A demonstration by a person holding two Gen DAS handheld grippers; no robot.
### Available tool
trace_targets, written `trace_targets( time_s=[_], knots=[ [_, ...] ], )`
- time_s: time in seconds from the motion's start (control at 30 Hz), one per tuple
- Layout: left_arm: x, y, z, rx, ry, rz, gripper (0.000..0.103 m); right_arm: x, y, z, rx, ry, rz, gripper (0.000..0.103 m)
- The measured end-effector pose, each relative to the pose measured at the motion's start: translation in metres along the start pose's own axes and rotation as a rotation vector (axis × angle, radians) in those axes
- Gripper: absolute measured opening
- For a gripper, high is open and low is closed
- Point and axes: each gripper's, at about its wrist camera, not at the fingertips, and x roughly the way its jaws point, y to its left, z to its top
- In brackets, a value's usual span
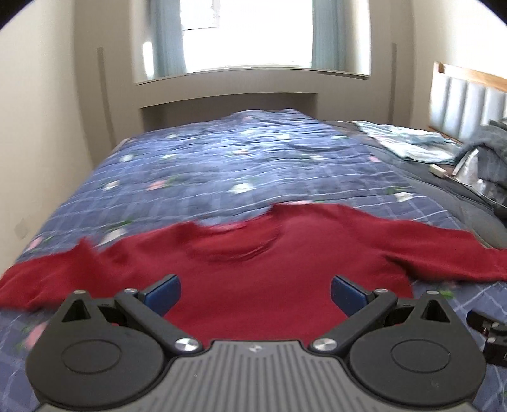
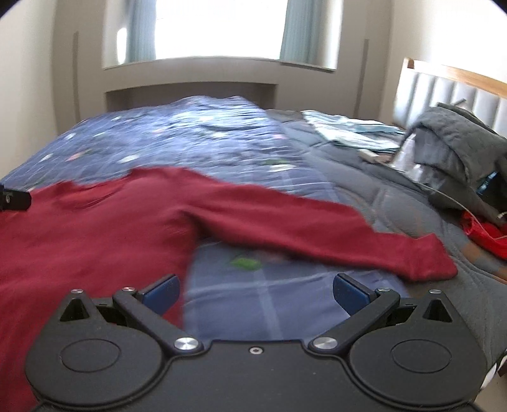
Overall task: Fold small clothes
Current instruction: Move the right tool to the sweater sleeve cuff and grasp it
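On the quilt [image 1: 221, 164], red sweater [image 1: 253, 272] lies spread; both tongs [image 1: 255, 293] [image 2: 256, 293] gape.

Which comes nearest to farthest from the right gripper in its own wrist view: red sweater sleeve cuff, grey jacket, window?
From the right gripper:
1. Red sweater sleeve cuff, just ahead, right.
2. Grey jacket, farther right, beside the headboard.
3. Window, across the bed on the far wall.

Both the left gripper [image 1: 255, 293] and right gripper [image 2: 256, 293] have black linkage arms, silver screws and blue pads [image 1: 163, 293].
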Motion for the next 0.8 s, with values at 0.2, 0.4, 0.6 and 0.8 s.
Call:
trace_targets(
  time_s=[0.2,0.4,0.6,0.8],
  knots=[
    [0.071,-0.056,0.022,0.043,-0.007,-0.054,0.103,0.047,-0.071,0.010,0.127,-0.046,-0.093,0.103],
    [0.122,-0.095,0.031,0.078,0.006,-0.046,0.103,0.073,-0.151,0.008,0.299,-0.053,-0.128,0.103],
    [0.153,-0.106,0.024,0.095,0.037,-0.057,0.103,0.095,-0.199,-0.002,0.384,0.055,-0.178,0.103],
    [0.163,-0.107,0.014,0.102,0.059,-0.059,0.103,0.106,-0.230,-0.014,0.613,0.052,-0.142,0.102]
  ],
)
